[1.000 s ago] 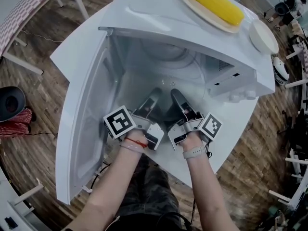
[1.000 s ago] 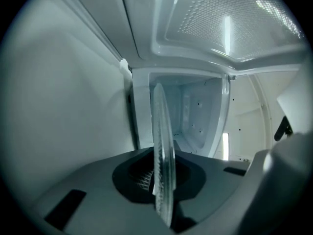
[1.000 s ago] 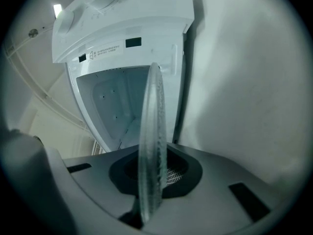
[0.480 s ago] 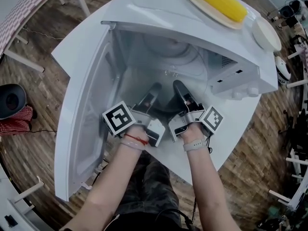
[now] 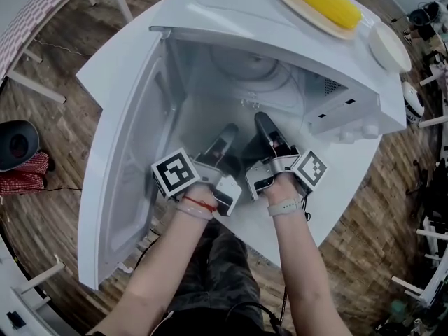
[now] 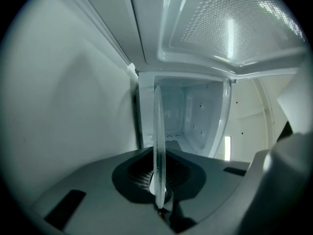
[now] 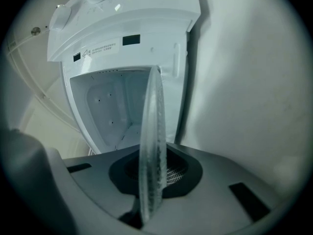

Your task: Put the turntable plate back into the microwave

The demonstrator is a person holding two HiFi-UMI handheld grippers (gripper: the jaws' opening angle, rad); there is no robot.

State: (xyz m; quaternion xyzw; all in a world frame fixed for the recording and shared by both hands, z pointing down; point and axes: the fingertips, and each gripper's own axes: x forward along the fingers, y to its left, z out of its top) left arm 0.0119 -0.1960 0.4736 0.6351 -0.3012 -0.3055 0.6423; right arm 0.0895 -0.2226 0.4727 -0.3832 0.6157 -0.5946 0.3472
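Note:
The white microwave stands with its door swung open to the left. Both grippers hold the clear glass turntable plate by its near edge at the mouth of the cavity; in the head view it is barely visible. My left gripper is shut on the plate's rim, which shows edge-on in the left gripper view as the plate. My right gripper is shut on it too, the ribbed plate standing between its jaws. The cavity floor is largely hidden.
On the microwave's top lies a corn cob on a plate and a white dish. The control knobs are at the right front. The microwave sits on a white table; chairs and clutter ring the wooden floor.
Both grippers have edged a little deeper towards the cavity with the plate held between them. Their grip has not changed.

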